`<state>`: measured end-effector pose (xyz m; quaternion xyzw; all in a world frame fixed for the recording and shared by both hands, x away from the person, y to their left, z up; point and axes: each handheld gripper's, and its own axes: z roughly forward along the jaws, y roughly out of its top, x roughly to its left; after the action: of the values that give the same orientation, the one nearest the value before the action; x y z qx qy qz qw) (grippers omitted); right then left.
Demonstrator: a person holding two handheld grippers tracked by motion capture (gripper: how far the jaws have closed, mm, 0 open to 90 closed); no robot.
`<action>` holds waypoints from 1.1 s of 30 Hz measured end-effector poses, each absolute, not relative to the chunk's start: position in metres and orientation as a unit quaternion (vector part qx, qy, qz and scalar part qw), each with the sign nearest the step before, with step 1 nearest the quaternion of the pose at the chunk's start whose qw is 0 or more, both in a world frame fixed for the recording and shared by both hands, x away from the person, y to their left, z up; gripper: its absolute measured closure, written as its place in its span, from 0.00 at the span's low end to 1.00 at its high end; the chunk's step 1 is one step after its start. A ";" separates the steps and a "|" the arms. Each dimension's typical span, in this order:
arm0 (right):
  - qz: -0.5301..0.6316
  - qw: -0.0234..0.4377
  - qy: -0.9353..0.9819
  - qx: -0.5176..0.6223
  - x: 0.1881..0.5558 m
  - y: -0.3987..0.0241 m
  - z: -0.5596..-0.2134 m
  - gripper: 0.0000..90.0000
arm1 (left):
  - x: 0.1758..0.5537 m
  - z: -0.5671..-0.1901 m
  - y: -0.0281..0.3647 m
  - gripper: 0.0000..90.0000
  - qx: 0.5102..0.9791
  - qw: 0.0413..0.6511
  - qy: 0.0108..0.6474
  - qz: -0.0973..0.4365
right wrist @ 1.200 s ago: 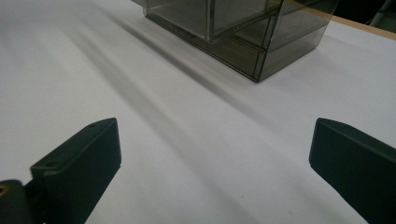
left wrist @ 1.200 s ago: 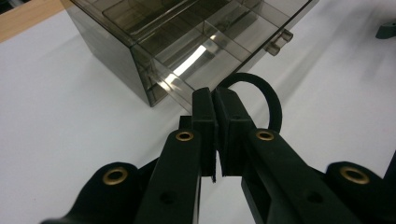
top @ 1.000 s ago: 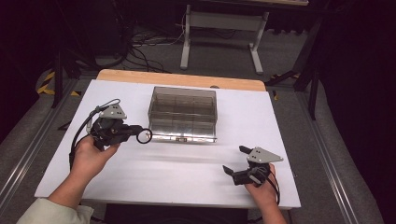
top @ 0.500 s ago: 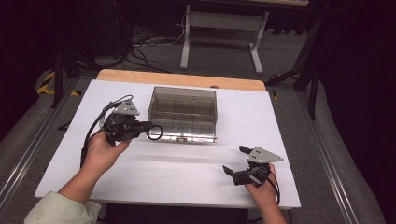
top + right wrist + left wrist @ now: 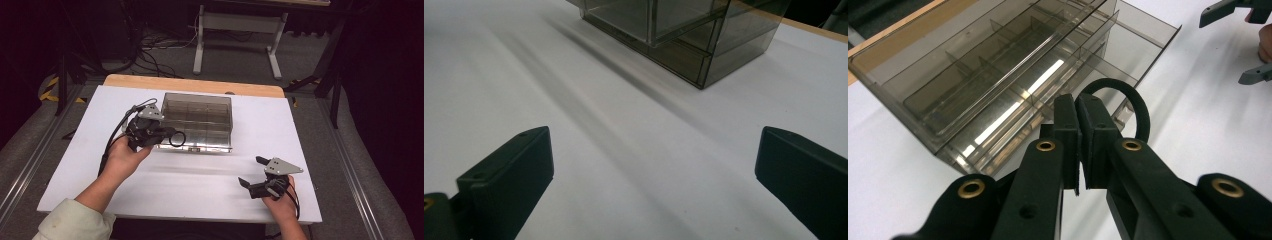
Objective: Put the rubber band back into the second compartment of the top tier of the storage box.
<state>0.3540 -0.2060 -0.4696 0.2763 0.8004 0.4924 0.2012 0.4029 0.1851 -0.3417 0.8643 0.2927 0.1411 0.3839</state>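
Note:
A smoky clear compartment box (image 5: 199, 106) stands at the middle back of the white table top (image 5: 200, 185). My left gripper (image 5: 168, 136) hovers at the box's front left corner, shut on a thin black ring (image 5: 183, 138) that sticks out past its tips. In the left gripper view the ring (image 5: 1144, 113) loops up from the pinched jaws (image 5: 1079, 107), just over the box's front edge (image 5: 998, 65). My right gripper (image 5: 250, 171) rests low near the table's front right, open, with nothing between its fingers (image 5: 654, 170). The box (image 5: 684, 30) lies ahead of it.
Several dividers split the box into small cells, which look empty. A wooden strip (image 5: 195, 85) borders the table's far edge. Beyond it are a metal stand (image 5: 235, 35) and floor cables. The right gripper (image 5: 1235, 45) also appears far off in the left gripper view.
My left hand has carried the black ring to the right, from left of the box to its front left corner. The right hand has stayed put.

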 end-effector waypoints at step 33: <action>0.494 0.198 0.802 0.272 0.354 -0.206 -0.470 0.03 | 0.432 -0.356 0.147 0.97 0.863 0.379 0.305 0.137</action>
<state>0.3540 -0.2057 -0.4696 0.2720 0.8015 0.4943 0.1981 0.4322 0.1465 -0.3557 0.8627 0.3053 0.1375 0.3790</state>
